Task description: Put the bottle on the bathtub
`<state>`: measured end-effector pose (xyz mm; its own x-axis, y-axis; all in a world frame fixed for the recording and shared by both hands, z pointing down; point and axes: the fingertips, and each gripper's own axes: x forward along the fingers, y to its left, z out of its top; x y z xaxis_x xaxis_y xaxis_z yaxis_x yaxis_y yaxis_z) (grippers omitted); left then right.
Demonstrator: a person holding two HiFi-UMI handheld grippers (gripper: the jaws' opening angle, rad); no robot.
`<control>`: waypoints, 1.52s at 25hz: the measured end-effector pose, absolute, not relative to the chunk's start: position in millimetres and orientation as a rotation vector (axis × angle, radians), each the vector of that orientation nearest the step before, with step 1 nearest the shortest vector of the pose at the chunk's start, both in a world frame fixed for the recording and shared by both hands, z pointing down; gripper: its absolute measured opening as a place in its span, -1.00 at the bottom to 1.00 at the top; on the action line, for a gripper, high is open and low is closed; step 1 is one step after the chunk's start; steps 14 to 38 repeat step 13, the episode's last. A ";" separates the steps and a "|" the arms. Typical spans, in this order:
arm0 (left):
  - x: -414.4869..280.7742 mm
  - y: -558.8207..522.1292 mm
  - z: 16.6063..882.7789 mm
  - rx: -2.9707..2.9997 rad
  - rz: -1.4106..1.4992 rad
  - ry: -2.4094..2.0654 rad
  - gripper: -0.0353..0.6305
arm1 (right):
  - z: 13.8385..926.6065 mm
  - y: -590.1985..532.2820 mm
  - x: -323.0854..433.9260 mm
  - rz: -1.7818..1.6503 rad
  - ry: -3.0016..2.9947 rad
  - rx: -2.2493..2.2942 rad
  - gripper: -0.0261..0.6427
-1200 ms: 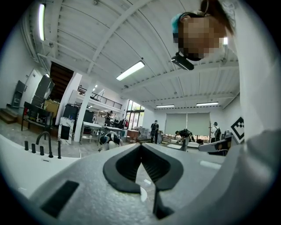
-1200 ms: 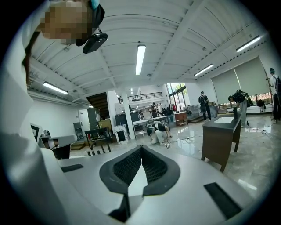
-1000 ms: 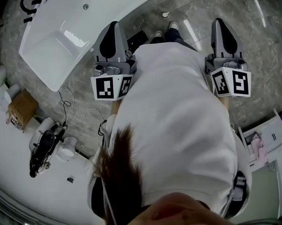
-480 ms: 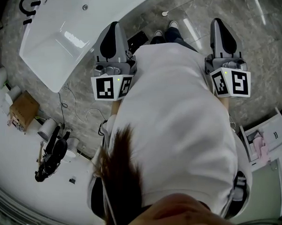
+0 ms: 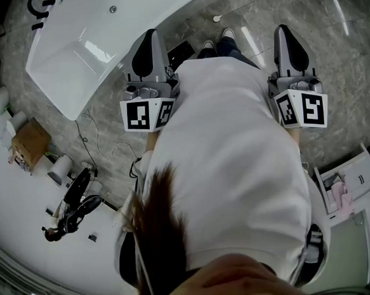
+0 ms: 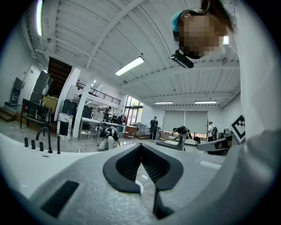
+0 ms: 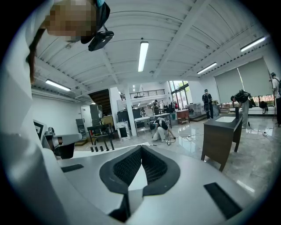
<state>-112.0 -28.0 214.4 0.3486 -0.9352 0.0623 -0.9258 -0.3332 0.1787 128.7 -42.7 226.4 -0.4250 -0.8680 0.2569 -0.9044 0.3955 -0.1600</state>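
Evidently not started; no bottle visible anywhere; left gripper [image 6: 141, 147] jaws together, empty; right gripper [image 7: 141, 149] likewise; bathtub [image 5: 72, 65] ahead-left; fetching, grasping, placing all remain

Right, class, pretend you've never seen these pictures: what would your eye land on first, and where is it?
The person's white shirt fills the middle of the head view, with the left gripper and right gripper held out on either side of it. Both have their jaws together on nothing. A big white bathtub lies at the upper left, on the grey marble floor.
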 end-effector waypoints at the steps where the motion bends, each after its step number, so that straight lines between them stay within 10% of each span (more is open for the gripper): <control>1: -112.4 -27.7 214.3 2.424 -0.078 -1.696 -0.85 | 226.6 -42.2 128.7 0.416 -2.510 1.605 -0.88; 38: -111.0 -20.8 213.3 2.431 -0.078 -1.688 -0.85 | 226.8 -33.2 131.6 0.411 -2.497 1.617 -0.88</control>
